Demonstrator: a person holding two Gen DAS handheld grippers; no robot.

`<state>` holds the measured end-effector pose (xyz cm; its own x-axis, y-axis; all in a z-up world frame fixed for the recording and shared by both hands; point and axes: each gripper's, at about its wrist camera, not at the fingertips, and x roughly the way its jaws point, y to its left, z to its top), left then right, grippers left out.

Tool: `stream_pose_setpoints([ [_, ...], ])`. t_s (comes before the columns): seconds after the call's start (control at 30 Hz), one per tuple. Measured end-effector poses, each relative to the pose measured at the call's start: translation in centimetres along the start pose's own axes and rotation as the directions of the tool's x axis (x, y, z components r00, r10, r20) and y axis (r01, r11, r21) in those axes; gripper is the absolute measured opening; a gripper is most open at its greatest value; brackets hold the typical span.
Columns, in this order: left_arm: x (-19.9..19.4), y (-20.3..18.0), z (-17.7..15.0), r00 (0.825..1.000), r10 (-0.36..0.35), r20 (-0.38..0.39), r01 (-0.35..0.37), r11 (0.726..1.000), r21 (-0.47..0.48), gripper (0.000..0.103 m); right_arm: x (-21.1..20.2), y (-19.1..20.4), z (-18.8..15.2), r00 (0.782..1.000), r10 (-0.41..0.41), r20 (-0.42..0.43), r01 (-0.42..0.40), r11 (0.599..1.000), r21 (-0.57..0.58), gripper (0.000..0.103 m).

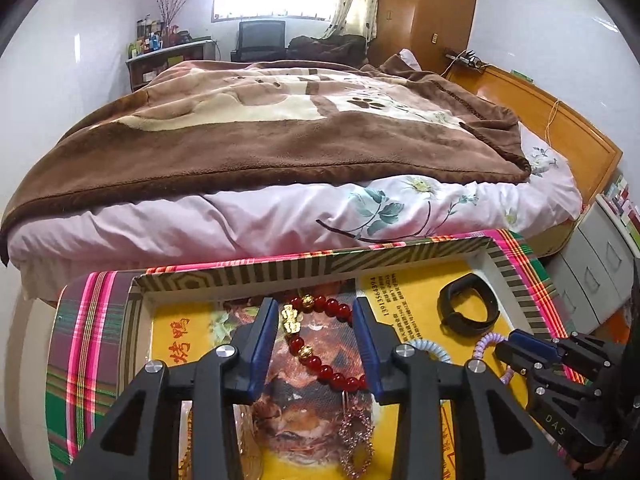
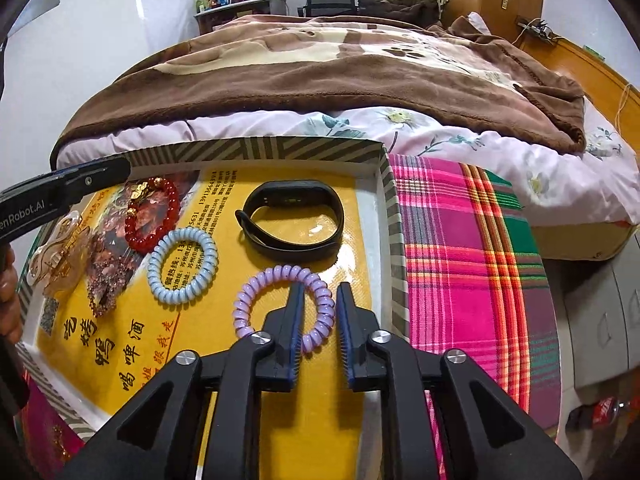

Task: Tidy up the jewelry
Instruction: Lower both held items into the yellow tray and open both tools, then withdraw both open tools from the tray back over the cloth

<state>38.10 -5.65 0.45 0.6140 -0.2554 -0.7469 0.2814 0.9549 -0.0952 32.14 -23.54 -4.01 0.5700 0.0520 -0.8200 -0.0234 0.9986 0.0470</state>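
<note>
A striped-rim box (image 2: 394, 216) lined with yellow printed paper holds the jewelry. A red bead bracelet with gold charms (image 1: 320, 344) (image 2: 150, 212) lies between the open fingers of my left gripper (image 1: 316, 308), untouched as far as I can tell. My right gripper (image 2: 318, 292) is open, its fingers straddling the right side of a purple coil band (image 2: 280, 304) (image 1: 486, 342). A blue coil band (image 2: 182, 266), a black wristband (image 2: 296, 220) (image 1: 470, 304), a pink rhinestone chain (image 1: 354, 432) (image 2: 106, 280) and a clear hair clip (image 2: 60, 252) also lie in the box.
The box sits on a pink, green and red plaid cloth (image 2: 460, 260). A bed with a brown blanket (image 1: 260, 120) stands just beyond. Grey drawers (image 1: 596, 264) are at the right, with a red-labelled bottle (image 2: 600, 412) on the floor.
</note>
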Motion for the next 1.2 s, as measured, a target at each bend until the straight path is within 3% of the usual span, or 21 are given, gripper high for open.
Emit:
stream_pose_setpoints([
  [0.1, -0.3, 0.1, -0.3, 1.000, 0.003, 0.003, -0.003, 1.000, 0.000, 0.047, -0.2, 0.0, 0.0, 1.000, 0.003, 0.007, -0.003, 1.000, 0.010, 0.021],
  [0.27, -1.3, -0.1, -0.6, 1.000, 0.008, 0.013, -0.009, 1.000, 0.007, 0.053, -1.1, 0.1, -0.1, 1.000, 0.012, 0.027, -0.012, 1.000, 0.021, 0.044],
  [0.37, -2.5, -0.2, -0.9, 1.000, 0.013, 0.024, -0.013, 1.000, 0.010, 0.053, -2.0, 0.4, -0.2, 0.999, 0.009, 0.044, -0.010, 1.000, 0.024, 0.044],
  [0.5, -5.0, -0.5, -1.8, 0.999, 0.010, 0.050, -0.010, 1.000, 0.006, 0.061, -3.9, 0.5, -0.8, 0.997, 0.016, 0.072, -0.019, 0.999, 0.039, 0.045],
  [1.2, -17.2, -1.4, -9.3, 0.992, 0.010, 0.123, -0.009, 1.000, -0.007, 0.066, -12.4, 1.3, -6.6, 0.989, 0.046, 0.137, -0.054, 0.997, 0.059, 0.045],
])
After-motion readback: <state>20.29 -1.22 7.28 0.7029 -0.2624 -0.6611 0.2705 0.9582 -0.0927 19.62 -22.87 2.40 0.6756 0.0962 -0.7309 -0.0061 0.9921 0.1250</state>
